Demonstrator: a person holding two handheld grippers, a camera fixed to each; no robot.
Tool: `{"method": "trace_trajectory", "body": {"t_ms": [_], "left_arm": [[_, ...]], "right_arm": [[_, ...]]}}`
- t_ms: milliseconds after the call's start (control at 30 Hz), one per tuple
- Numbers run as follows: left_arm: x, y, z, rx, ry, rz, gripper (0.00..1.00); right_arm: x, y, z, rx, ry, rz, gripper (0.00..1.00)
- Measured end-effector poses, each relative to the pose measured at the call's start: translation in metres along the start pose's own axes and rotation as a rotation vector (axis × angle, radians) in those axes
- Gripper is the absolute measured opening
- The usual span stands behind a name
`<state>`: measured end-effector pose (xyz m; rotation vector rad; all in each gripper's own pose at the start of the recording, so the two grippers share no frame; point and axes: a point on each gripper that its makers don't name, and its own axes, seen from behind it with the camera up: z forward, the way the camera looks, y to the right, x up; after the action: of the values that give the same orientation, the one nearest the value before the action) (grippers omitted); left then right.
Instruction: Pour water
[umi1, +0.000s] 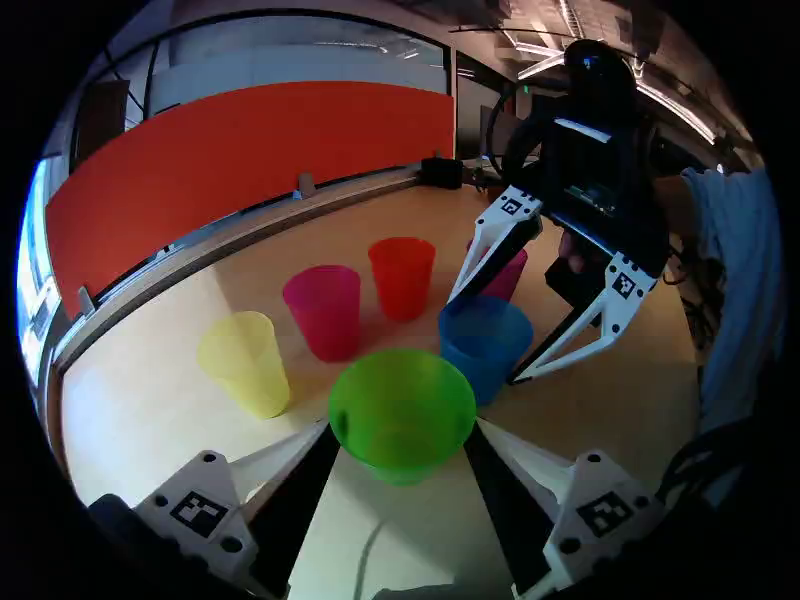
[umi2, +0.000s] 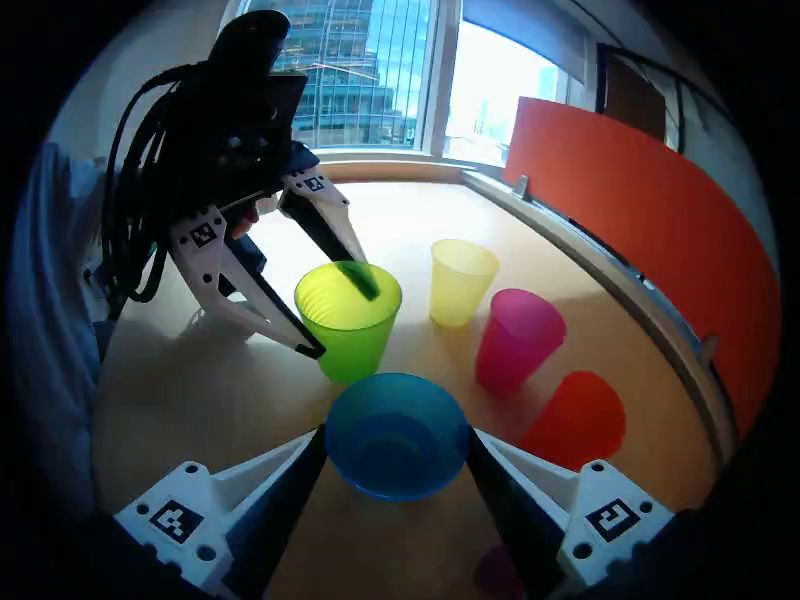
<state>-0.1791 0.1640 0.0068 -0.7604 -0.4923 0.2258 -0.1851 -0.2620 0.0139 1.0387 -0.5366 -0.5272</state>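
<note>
Grasp stage, pour not yet begun. Left gripper (umi1: 402, 428) is clamping green cup (umi1: 400, 395) by both sides; right gripper (umi2: 396, 432) is clamping blue cup (umi2: 398, 455) the same way. Both cups are standing upright, just beside each other, seemingly resting on table (umi1: 620, 400). Yellow cup (umi1: 245, 365), pink cup (umi1: 325, 312) and red cup (umi1: 402, 278) are sitting in an arc beyond, apart from both grippers. Water is not showing clearly in either held cup; cannot tell which is source. Next move is likely calling for lifting one cup, bringing its rim over the other's mouth, then tilting slowly while the other gripper is steadying the receiver.
</note>
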Motion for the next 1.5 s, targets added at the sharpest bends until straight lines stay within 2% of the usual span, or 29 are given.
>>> {"method": "trace_trajectory", "body": {"t_ms": [133, 367, 567, 867, 1200, 1500], "left_arm": [[0.001, 0.0, -0.003, 0.004, 0.005, 0.002, 0.84], [0.006, 0.0, -0.008, 0.015, 0.021, -0.004, 0.84], [0.014, 0.001, -0.014, 0.02, 0.039, -0.012, 0.85], [0.037, 0.004, -0.026, 0.037, 0.1, -0.014, 0.85], [0.077, 0.005, -0.043, 0.06, 0.186, -0.023, 0.85], [0.11, 0.009, -0.06, 0.066, 0.268, -0.019, 0.85]], "right_arm": [[0.0, 0.0, 0.001, -0.008, 0.004, 0.006, 0.94], [0.001, 0.003, -0.001, -0.025, 0.023, 0.038, 0.93], [0.011, 0.003, -0.012, -0.043, 0.066, 0.056, 0.93], [0.036, 0.007, -0.044, -0.092, 0.158, 0.084, 0.93], [0.065, 0.011, -0.087, -0.155, 0.273, 0.093, 0.93], [0.089, 0.012, -0.117, -0.206, 0.366, 0.096, 0.93]]}}
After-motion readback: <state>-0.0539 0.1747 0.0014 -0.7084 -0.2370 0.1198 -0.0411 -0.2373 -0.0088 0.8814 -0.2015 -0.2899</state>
